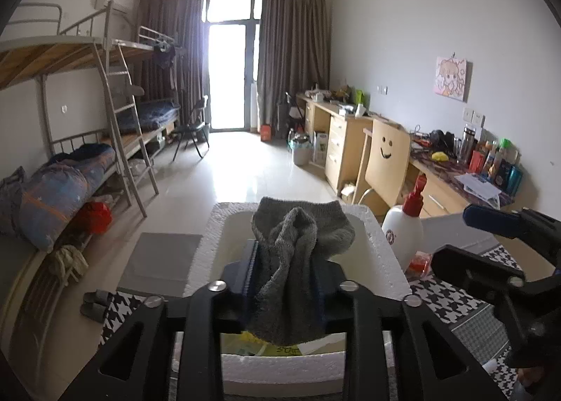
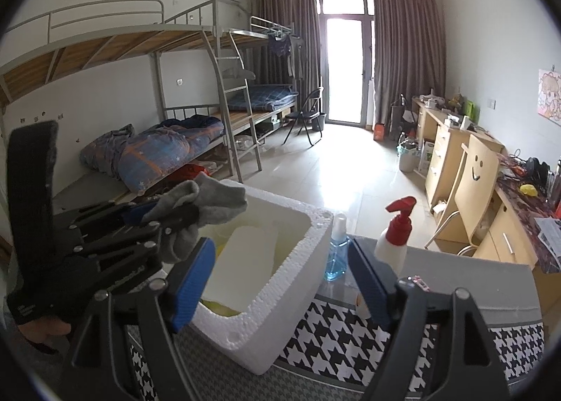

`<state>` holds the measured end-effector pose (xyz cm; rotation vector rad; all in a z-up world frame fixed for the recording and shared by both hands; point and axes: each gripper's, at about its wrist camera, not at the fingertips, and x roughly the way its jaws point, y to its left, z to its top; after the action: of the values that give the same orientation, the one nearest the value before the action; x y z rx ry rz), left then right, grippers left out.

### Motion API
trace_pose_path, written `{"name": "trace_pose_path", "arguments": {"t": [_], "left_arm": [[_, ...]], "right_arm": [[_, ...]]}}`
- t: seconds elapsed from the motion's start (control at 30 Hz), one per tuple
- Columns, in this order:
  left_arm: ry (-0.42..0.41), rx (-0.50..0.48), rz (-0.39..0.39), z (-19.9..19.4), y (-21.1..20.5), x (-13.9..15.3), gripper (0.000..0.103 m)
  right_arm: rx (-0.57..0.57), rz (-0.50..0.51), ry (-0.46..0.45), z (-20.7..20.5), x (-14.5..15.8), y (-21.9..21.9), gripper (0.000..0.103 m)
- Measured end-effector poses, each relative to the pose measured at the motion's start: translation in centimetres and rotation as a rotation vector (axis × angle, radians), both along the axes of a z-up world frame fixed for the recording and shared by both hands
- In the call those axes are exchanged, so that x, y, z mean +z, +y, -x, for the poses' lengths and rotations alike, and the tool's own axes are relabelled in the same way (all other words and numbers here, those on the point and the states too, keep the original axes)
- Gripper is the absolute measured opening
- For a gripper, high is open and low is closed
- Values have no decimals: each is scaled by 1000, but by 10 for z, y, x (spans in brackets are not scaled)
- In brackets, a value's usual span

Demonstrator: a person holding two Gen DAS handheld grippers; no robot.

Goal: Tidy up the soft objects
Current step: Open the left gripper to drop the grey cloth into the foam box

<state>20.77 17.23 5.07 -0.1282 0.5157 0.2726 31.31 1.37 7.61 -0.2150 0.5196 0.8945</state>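
A grey knitted sock (image 1: 298, 260), bunched and folded, hangs pinched above the open white foam box (image 1: 210, 243), its cuff pointing toward 12 o'clock and its toe end drooping toward 6 o'clock.

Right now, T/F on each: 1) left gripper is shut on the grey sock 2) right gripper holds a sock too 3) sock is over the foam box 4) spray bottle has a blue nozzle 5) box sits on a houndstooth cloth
1) True. The left gripper is shut on the grey sock, which drapes out between its pads.
2) False. The right gripper is open with nothing between its blue fingers.
3) True. The sock hangs above the open white foam box.
4) False. The white spray bottle has a red nozzle; a smaller clear bottle of blue liquid stands beside it.
5) True. The box rests on the black-and-white houndstooth cloth.
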Motion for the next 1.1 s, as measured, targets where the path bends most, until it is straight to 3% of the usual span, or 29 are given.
{"name": "trace_pose_path", "arguments": {"t": [0.07, 0.17, 0.37, 0.53, 0.8, 1.1], "left_arm": [[7, 9, 0, -2, -1, -1, 56], [8, 27, -9, -2, -2, -2, 72], [-37, 57, -1, 8, -1, 5, 97], [-53, 80, -9, 10, -3, 12, 102], [-55, 89, -26, 15, -7, 15, 102], [-75, 83, -37, 27, -14, 21, 102]], "right_arm": [[-6, -2, 0, 0, -1, -4, 81], [-9, -2, -1, 0, -1, -5, 81], [-14, -8, -2, 1, -2, -8, 81], [-16, -16, -3, 2, -2, -11, 81], [-25, -22, -16, 8, 0, -15, 82], [-26, -34, -29, 15, 3, -20, 91]]}}
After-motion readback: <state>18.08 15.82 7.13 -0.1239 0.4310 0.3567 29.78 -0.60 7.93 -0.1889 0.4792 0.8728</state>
